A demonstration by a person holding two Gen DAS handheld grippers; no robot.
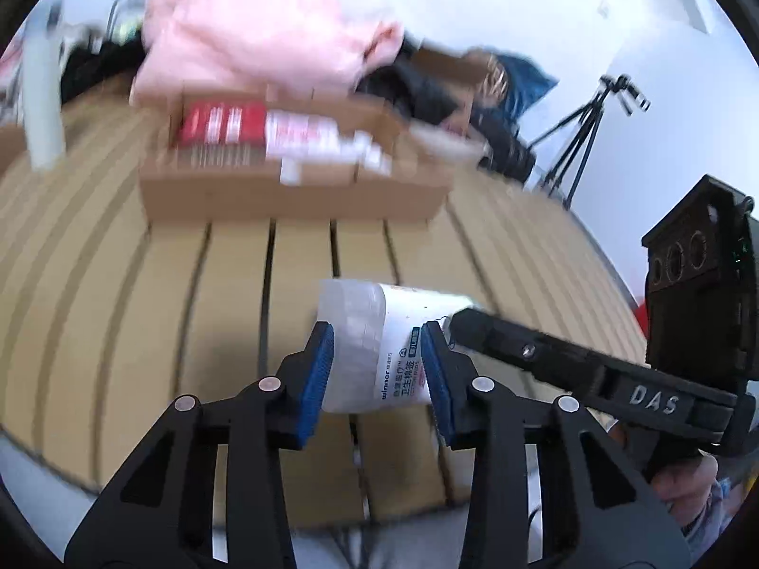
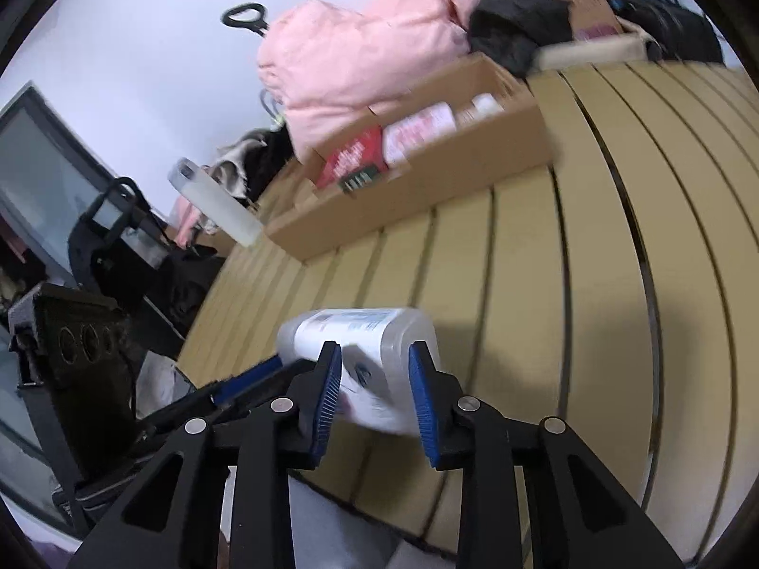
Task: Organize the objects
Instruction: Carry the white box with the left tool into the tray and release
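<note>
Clear plastic container [image 1: 379, 346] of cotton swabs lies on its side low centre of both wrist views, on the slatted tan desk [image 1: 142, 308]. Left gripper [image 1: 377, 370] and right gripper [image 2: 374, 389] each straddle it with blue pads parted; whether the pads press on it I cannot tell through the blur. Cardboard box [image 1: 294, 189] of red and pink packs sits further back, upper centre, a pink garment [image 1: 265, 23] heaped behind it.
</note>
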